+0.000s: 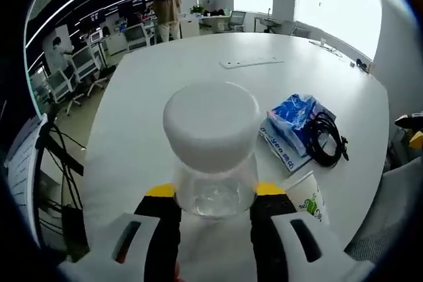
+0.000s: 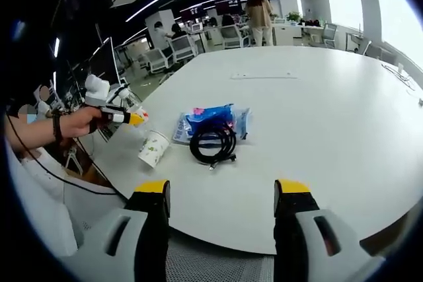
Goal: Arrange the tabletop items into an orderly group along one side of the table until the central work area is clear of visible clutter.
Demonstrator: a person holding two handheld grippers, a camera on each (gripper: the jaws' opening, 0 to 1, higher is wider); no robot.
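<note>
Left gripper [image 1: 215, 208] clamps one clear jar [image 1: 213, 153]; right gripper [image 2: 221, 193] wide open, empty; ahead: one cup [image 2: 154, 148], one cable coil [image 2: 213, 142], one blue packet [image 2: 210, 119].

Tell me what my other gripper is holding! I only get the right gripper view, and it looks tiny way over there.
Observer: In the left gripper view, the left gripper is shut on a clear jar, one jaw on each side of its see-through body.
Operator: What's the white blob on top?
Observer: That's the jar's white lid, round, and wider than the body under it.
Operator: Is the jar close to the paper cup?
Observer: Yes. The paper cup lies on its side just past one jaw of that gripper, with green print on its white wall.
</note>
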